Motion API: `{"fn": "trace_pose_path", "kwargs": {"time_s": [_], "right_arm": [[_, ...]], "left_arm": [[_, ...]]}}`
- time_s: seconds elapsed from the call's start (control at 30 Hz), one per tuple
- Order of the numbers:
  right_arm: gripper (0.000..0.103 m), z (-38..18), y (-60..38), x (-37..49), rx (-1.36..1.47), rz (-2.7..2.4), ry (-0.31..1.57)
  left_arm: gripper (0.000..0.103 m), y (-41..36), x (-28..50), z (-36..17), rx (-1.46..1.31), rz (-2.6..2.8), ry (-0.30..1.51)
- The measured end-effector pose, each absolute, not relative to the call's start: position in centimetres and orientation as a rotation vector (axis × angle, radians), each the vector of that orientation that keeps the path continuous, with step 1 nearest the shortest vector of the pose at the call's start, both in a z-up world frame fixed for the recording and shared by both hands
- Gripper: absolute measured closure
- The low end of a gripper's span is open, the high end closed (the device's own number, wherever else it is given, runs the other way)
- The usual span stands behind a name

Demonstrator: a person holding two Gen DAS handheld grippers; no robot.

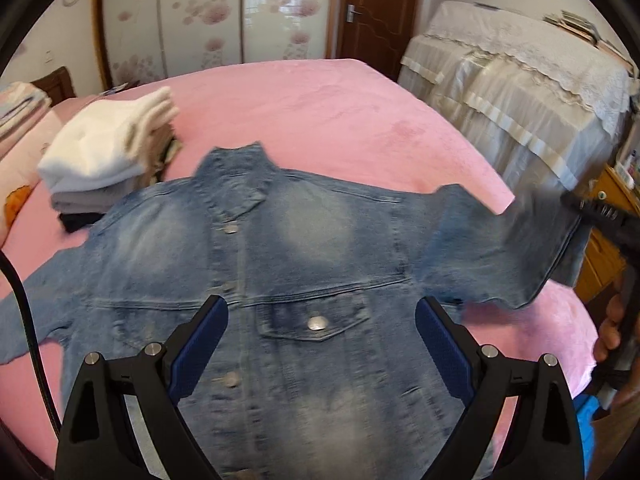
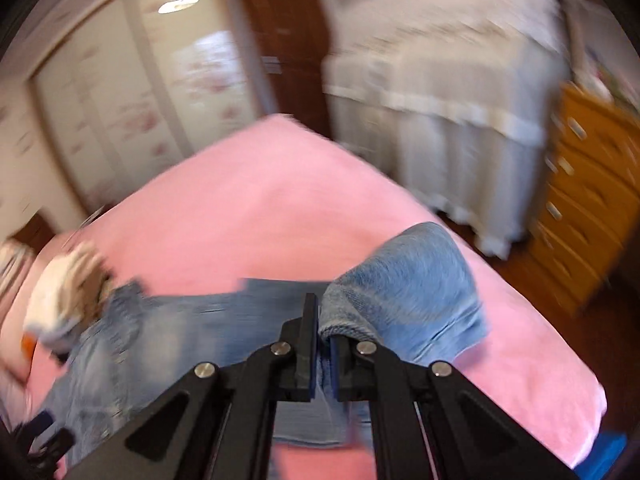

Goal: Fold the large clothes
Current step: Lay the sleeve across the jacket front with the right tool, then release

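A faded blue denim jacket [image 1: 304,264] lies front up, buttoned, on the pink bed [image 1: 320,112], collar toward the far side. My left gripper [image 1: 320,320] hovers open over its chest pocket, nothing between the blue pads. At the right edge of the left wrist view my right gripper [image 1: 580,204] lifts the jacket's right sleeve [image 1: 520,248] off the bed. In the right wrist view the right gripper [image 2: 323,320] is shut on the sleeve [image 2: 408,280], whose cuff end bulges over the right finger. The jacket's body [image 2: 160,320] stretches away to the left, blurred.
A stack of folded clothes [image 1: 108,152] with white on top sits on the bed left of the collar. A cloth-covered piece of furniture [image 1: 520,80] and a wooden dresser [image 2: 588,200] stand right of the bed. A wardrobe and brown door [image 1: 380,12] are behind. A hand [image 1: 612,332] holds the right gripper.
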State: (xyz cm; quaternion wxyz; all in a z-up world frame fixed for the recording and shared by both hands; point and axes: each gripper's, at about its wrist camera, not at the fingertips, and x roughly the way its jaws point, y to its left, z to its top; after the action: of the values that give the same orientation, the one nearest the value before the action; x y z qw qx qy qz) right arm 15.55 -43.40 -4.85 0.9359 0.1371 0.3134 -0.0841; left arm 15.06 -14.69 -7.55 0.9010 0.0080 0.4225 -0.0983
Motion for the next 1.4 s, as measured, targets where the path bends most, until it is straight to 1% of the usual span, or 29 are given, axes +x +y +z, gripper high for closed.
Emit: {"fn": "trace_pose_path", "kwargs": {"time_s": [0.13,0.2,0.4,0.5,0.7,0.9,0.93,0.97,1.0,1.03,1.1,1.2,1.37,1.4], "right_arm": [[0.099,-3.0,-35.3,16.9,0.152,-0.009,0.633],[0.099,-3.2,-32.3,17.4,0.106,0.046,0.641],[0.099,-5.8,-23.3,19.1,0.022,0.214,0.713],[0.099,-7.6,-20.4,19.3,-0.010,0.255,0.748],[0.099,-14.0,-16.2,20.8,-0.069,0.286,0.901],[0.097,-15.5,-15.5,19.5,-0.080,0.340,0.948],[0.096,-15.4,-15.6,19.1,-0.075,0.358,0.946],[0.090,-15.3,-15.6,18.9,-0.073,0.367,0.941],[0.082,-15.2,-15.6,18.8,-0.069,0.381,0.937],[0.078,-15.0,-15.4,18.5,-0.066,0.401,0.926],[0.064,-14.7,-14.6,17.9,-0.092,0.414,0.896],[0.057,-14.6,-12.8,16.9,-0.170,0.446,0.848],[0.056,-17.1,-10.2,15.3,-0.344,0.469,0.843],[0.056,-17.6,-9.8,14.9,-0.386,0.467,0.840]], "left_arm": [[0.009,-11.1,14.3,-7.0,0.000,-0.147,0.865],[0.009,-9.3,14.1,-7.0,-0.027,-0.136,0.884],[0.009,-3.5,13.2,-7.8,-0.079,-0.055,0.951],[0.009,-1.2,13.0,-8.7,-0.084,-0.028,0.984],[0.009,2.1,13.1,-11.0,-0.142,0.007,1.035],[0.009,2.6,13.5,-12.9,-0.156,-0.017,1.110],[0.009,2.5,13.4,-13.0,-0.154,-0.025,1.101],[0.009,2.3,13.5,-13.0,-0.151,-0.027,1.099],[0.009,2.2,13.6,-13.0,-0.154,-0.040,1.097],[0.009,2.1,13.7,-13.1,-0.158,-0.052,1.104],[0.009,1.8,13.9,-13.2,-0.156,-0.068,1.122],[0.009,1.9,13.9,-13.1,-0.152,-0.056,1.113],[0.009,3.7,14.1,-13.5,-0.215,-0.030,1.135],[0.011,4.1,14.2,-13.7,-0.226,-0.031,1.141]]}}
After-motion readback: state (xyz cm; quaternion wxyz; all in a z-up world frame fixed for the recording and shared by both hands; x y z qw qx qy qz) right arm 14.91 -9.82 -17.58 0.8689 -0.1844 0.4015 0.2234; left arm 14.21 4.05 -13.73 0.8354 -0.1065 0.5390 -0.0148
